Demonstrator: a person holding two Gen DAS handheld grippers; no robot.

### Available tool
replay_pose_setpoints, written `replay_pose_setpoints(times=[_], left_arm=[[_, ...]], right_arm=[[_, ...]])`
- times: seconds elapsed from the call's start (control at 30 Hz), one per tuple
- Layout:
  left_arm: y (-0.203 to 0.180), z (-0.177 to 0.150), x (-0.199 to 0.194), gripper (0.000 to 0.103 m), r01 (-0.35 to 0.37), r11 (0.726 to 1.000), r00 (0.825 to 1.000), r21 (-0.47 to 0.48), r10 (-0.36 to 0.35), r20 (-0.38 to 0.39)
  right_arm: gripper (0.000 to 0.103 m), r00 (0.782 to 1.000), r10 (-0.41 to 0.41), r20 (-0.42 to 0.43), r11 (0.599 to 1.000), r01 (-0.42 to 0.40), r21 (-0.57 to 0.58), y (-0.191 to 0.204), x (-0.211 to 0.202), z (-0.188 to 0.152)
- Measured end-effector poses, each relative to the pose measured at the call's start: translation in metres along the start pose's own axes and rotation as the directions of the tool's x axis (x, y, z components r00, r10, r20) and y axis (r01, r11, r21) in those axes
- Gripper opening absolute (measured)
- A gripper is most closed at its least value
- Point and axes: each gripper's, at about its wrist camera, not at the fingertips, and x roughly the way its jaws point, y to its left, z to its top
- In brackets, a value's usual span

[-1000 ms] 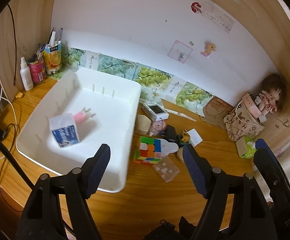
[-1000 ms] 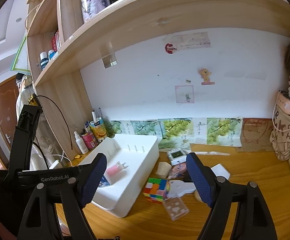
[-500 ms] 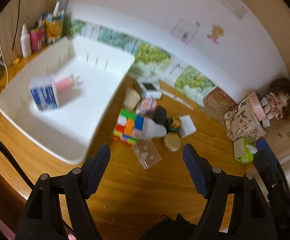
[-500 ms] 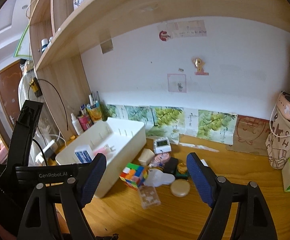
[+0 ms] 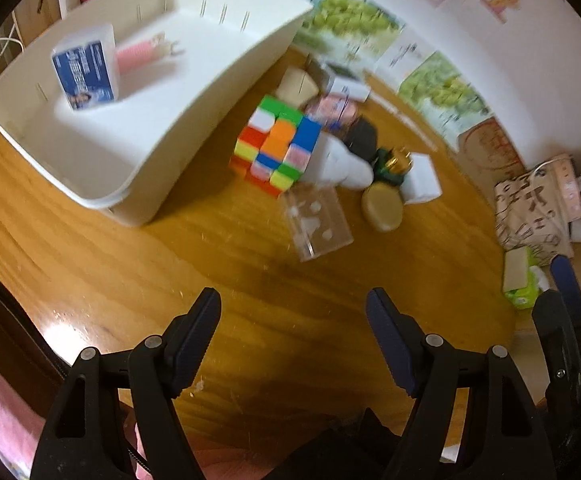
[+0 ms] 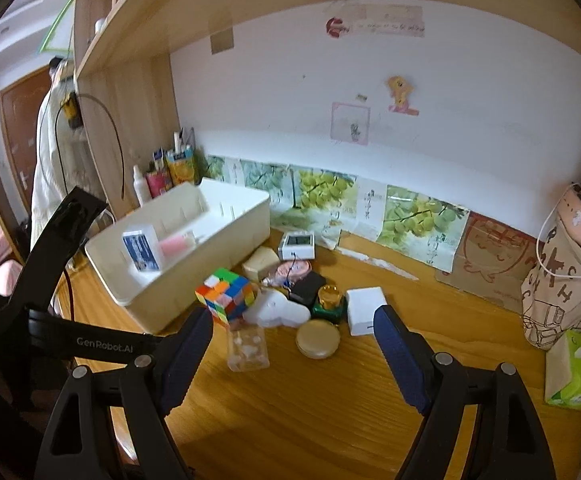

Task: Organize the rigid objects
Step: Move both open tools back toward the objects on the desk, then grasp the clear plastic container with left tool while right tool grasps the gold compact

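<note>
The left claw (image 5: 293, 312) hangs over bare table (image 5: 218, 264), tilted down toward the wood, its jaws spread wide and holding nothing. The right claw (image 6: 293, 332) sits lower and more level, facing the wall, jaws equally wide and empty; its dark blue pads (image 6: 400, 360) are ribbed, on black plastic arms.

The table is glossy honey-coloured wood with visible grain. On its left stands a white plastic bin (image 5: 194, 92) with rounded corners and slotted walls; inside lie a blue-and-white box (image 5: 84, 70) and a pink plug (image 5: 140, 52), side by side.

Just right of the bin is the clutter. A cube (image 5: 276, 144) of bright mixed squares stands nearest the bin. A clear hard case (image 5: 317, 220) lies in front of it, flat on the wood. Beside that rests a round tan tin (image 5: 383, 207), and behind it a white cloud-shaped piece (image 6: 276, 311), a green-and-gold jar (image 6: 329, 300) and a white square block (image 6: 365, 310). A soft green tissue pack (image 6: 574, 372) sits well apart at far right.
</note>
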Motion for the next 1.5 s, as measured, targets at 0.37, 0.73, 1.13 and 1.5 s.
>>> replay_pose_setpoints(times=[0.37, 0.73, 1.13, 1.5], left_arm=[[-0.005, 0.019, 0.034, 0.078, -0.025, 0.998, 0.992, -0.062, 0.017, -0.121], [0.000, 0.052, 0.058, 0.078, -0.017, 0.984, 0.986, -0.176, -0.013, -0.165], [-0.001, 0.071, 0.081, 0.076, -0.039, 0.967, 0.980, -0.250, -0.012, -0.197], [-0.002, 0.080, 0.097, 0.063, -0.057, 0.960, 0.973, -0.275, -0.008, -0.230]], right_arm=[[0.083, 0.996, -0.013, -0.086, 0.989, 0.000, -0.146, -0.010, 0.053, -0.015], [0.083, 0.980, -0.017, -0.200, 0.959, -0.041, -0.281, -0.019, 0.114, -0.039], [0.083, 0.961, 0.060, -0.270, 0.971, -0.119, -0.207, -0.033, 0.160, -0.055], [0.083, 0.955, 0.100, -0.280, 0.973, -0.153, -0.173, -0.032, 0.176, -0.060]])
